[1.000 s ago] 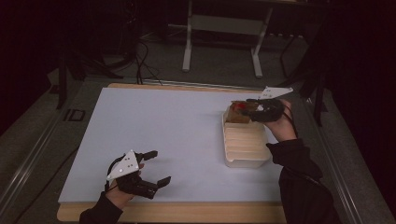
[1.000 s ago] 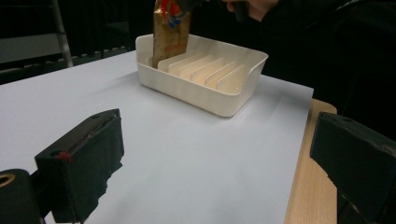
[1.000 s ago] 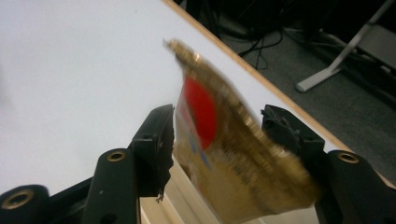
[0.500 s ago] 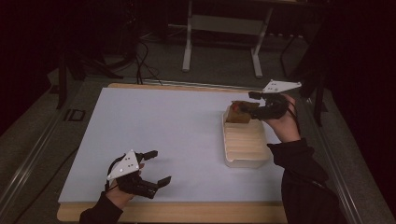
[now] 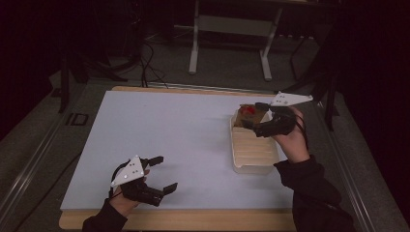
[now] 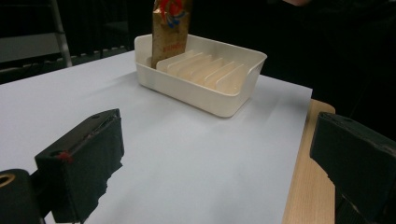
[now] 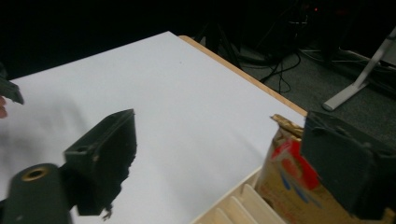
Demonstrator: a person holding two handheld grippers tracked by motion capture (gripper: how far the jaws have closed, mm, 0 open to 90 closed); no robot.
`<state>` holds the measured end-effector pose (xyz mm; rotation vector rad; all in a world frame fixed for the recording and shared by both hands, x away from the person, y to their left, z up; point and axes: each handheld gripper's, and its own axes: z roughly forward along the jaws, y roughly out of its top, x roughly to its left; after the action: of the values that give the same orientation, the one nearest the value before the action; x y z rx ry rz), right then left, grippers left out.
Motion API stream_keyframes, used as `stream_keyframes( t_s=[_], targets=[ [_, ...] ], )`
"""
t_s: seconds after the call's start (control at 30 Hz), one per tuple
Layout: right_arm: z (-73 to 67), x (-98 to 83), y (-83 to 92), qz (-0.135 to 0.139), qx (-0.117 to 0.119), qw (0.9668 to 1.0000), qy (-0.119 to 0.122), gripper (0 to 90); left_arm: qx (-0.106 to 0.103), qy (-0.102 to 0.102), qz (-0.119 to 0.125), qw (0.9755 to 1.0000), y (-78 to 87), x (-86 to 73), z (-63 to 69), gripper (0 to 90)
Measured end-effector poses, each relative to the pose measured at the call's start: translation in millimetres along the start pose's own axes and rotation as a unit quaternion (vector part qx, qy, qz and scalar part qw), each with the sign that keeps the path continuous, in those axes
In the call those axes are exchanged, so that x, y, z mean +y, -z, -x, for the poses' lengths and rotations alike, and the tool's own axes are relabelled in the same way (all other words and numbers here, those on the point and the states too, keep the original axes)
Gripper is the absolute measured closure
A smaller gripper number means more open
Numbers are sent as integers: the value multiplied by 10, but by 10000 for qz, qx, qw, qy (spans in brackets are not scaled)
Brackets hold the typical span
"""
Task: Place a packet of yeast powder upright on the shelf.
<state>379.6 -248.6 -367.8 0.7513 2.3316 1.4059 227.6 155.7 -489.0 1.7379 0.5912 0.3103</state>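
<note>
Your desk (image 5: 169,140) sits evenly lit while the room behind stays nearly black. In both gripper views your near tongs look soft and grainy.

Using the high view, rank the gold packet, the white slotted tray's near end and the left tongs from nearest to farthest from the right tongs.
1. Gold packet, beside the right tongs, in the tray's far end.
2. Tray's near end, toward the person.
3. Left tongs, across the table, near-left.

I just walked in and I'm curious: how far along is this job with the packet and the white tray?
Done: the gold packet stands upright in the end slot of the white tray. In hand: nothing; the right gripper, jaws just opened, sits beside the packet. The left gripper is open, empty. Left: the tray's other slots look empty.
</note>
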Motion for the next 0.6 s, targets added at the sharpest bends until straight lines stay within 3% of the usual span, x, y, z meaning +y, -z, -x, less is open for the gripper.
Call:
stream_keyframes(
  t_s=[0.33, 0.6],
  targets=[
    [-285, -106, 102, 208, 144, 9997, 58, 105, -9, -21, 7, 10000, -2, 8, 11, 36],
    [-483, -244, 85, 206, 271, 9994, 87, 106, -14, -16, 3, 10000, 3, 10, 14, 36]
  ],
)
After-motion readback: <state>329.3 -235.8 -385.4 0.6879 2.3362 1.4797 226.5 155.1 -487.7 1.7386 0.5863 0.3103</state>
